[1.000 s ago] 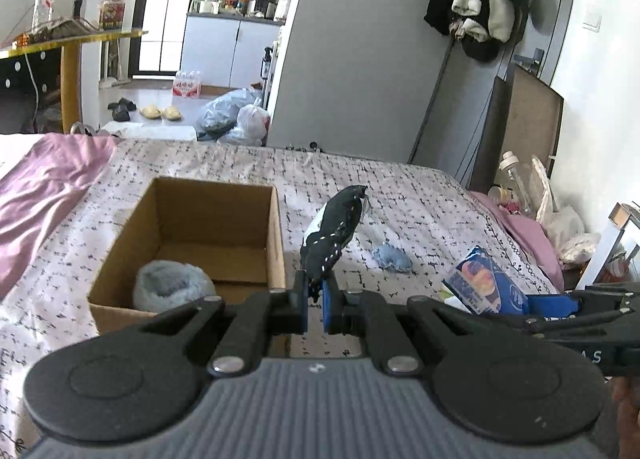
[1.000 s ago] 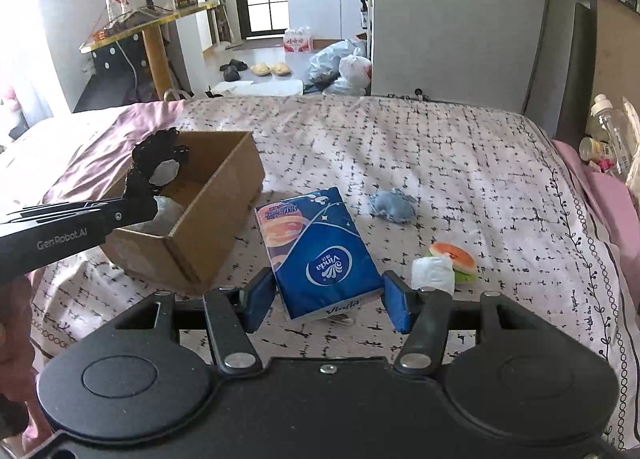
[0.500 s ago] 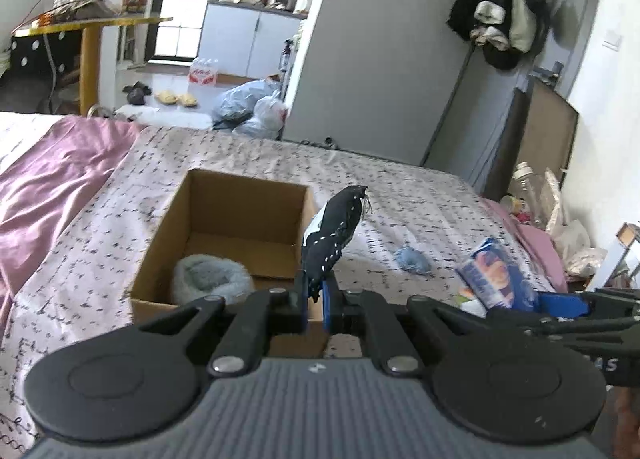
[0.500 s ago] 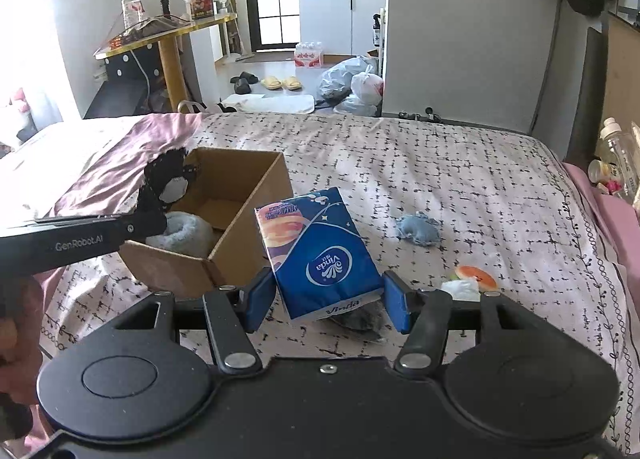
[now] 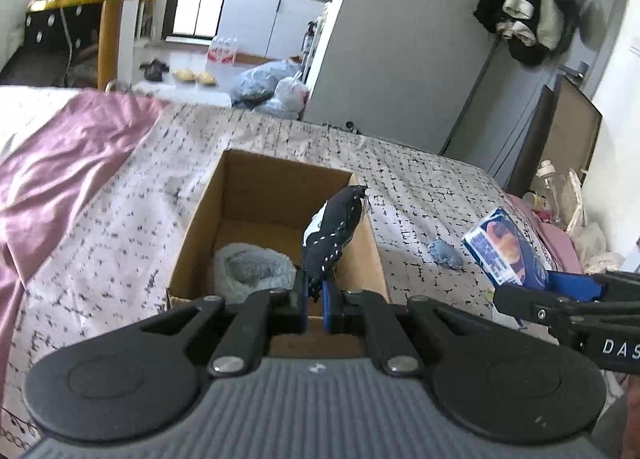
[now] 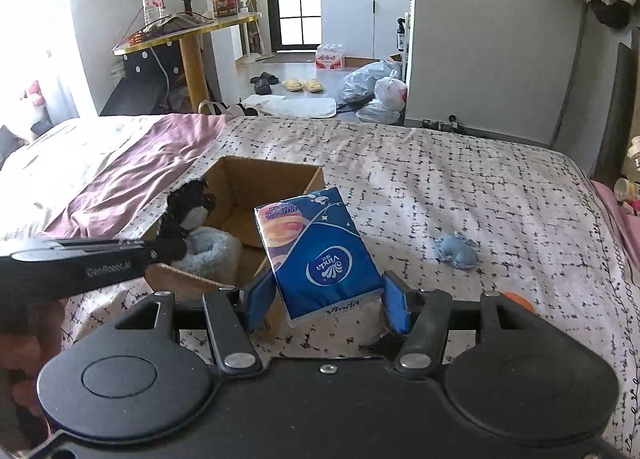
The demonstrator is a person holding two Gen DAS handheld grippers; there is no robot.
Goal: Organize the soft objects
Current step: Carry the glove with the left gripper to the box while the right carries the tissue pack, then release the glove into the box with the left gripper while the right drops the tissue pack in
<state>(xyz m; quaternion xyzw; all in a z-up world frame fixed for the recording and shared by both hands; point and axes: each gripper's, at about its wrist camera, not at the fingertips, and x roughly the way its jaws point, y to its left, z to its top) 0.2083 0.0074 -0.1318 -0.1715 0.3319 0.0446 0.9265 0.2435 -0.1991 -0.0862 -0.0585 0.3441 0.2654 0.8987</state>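
Observation:
My left gripper (image 5: 315, 301) is shut on a black-and-white soft toy (image 5: 334, 229) and holds it over the near right corner of an open cardboard box (image 5: 200, 219). A grey fluffy item (image 5: 248, 271) lies inside the box. My right gripper (image 6: 326, 301) is shut on a blue tissue pack (image 6: 316, 251), held above the bed just right of the box (image 6: 276, 179). The left gripper (image 6: 160, 255) with the toy (image 6: 188, 211) shows in the right wrist view. A small blue soft toy (image 6: 456, 253) lies on the bed further right.
The bed has a patterned sheet (image 6: 460, 187) and a purple cover (image 5: 68, 163) on the left. An orange-topped item (image 6: 514, 299) lies by my right gripper. Bottles and bags (image 5: 560, 195) sit at the bed's right edge. Bags (image 6: 372, 93) lie on the floor beyond.
Both grippers have moved forward and left toward the box. The black-and-white toy now hangs over the box's near right corner, and the tissue pack is closer to the box's right wall.

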